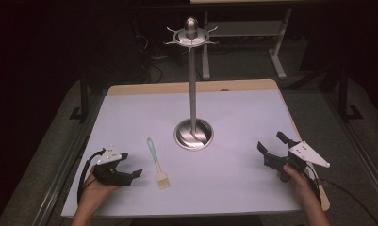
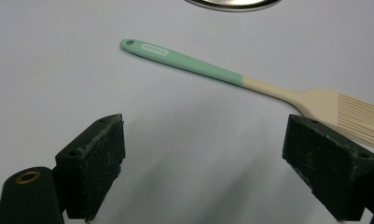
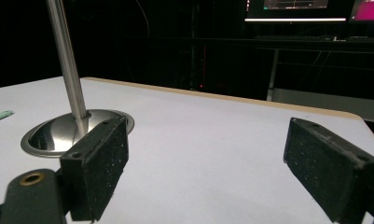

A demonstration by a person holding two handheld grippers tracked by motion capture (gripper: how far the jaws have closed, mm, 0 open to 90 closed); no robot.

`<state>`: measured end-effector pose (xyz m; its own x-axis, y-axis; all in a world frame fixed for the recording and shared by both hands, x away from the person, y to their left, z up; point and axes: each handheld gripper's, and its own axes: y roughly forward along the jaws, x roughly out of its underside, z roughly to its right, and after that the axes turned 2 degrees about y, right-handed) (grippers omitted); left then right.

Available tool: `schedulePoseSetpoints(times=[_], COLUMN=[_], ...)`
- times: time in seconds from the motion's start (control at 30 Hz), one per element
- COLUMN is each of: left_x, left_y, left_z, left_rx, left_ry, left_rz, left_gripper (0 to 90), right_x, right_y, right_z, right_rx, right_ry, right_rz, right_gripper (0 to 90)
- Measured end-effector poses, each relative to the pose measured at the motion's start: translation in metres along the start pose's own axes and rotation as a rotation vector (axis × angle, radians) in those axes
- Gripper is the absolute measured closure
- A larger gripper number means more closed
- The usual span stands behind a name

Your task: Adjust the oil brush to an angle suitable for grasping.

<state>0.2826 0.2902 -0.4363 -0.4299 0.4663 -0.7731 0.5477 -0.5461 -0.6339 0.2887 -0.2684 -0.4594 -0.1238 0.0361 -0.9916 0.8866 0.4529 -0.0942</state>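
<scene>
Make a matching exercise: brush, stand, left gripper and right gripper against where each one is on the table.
1 brush
2 stand
3 left gripper
4 right gripper

a middle of the table, upright
b near right edge, open
c lying flat, left of the stand's base
d near left corner, open, beside the brush

Pairs: 1-c, 2-a, 3-d, 4-b

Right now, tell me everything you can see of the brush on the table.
The brush lies flat on the white table, in front of the metal stand's round base. It looks like silicone: a mint-green handle with a small hole and a label near its end, then a cream neck that widens into a flat head of fine cream bristles. The handle end points toward the stand. Nothing touches it; the open left gripper sits beside it, apart.
</scene>
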Motion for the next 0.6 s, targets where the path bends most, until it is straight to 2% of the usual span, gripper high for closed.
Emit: schedulePoseSetpoints(times=[0.03, 0.1, 0.17, 0.2, 0.23, 0.27, 0.3, 0.43, 0.6], left_x=[0.0, -0.001, -0.002, -0.002, -0.003, -0.004, -0.005, -0.012, -0.019], left_y=[0.0, -0.001, -0.001, -0.001, -0.001, -0.001, 0.0, 0.002, 0.003], left_z=[-0.001, 0.0, -0.001, 0.0, -0.001, -0.002, -0.002, -0.006, -0.01], left_rx=[-0.008, -0.012, -0.016, -0.02, -0.025, -0.023, -0.027, -0.029, -0.027], left_ry=[0.011, -0.003, 0.001, -0.017, -0.008, -0.017, -0.016, -0.009, -0.003], left_rz=[0.004, 0.009, -0.003, 0.002, -0.011, -0.016, -0.007, -0.023, -0.015], left_gripper=[12.8, 13.4, 13.6, 14.1, 14.2, 14.4, 16.0, 23.3, 35.0], right_x=[0.0, 0.0, 0.0, 0.0, 0.0, 0.0, 0.0, 0.0, 0.0], right_y=[0.0, 0.0, 0.0, 0.0, 0.0, 0.0, 0.0, -0.001, 0.001], right_z=[0.0, 0.0, 0.0, 0.0, -0.001, -0.001, -0.001, 0.001, -0.001], right_rx=[-0.001, -0.001, 0.0, 0.001, 0.002, 0.002, 0.001, -0.005, 0.0], right_ry=[-0.001, -0.001, -0.002, -0.003, -0.005, -0.007, -0.005, 0.004, -0.009], right_rz=[0.001, 0.001, 0.001, 0.003, 0.003, 0.004, 0.004, 0.002, -0.007], right_gripper=[13.3, 13.3, 13.4, 13.3, 13.3, 13.4, 13.3, 13.3, 13.3])
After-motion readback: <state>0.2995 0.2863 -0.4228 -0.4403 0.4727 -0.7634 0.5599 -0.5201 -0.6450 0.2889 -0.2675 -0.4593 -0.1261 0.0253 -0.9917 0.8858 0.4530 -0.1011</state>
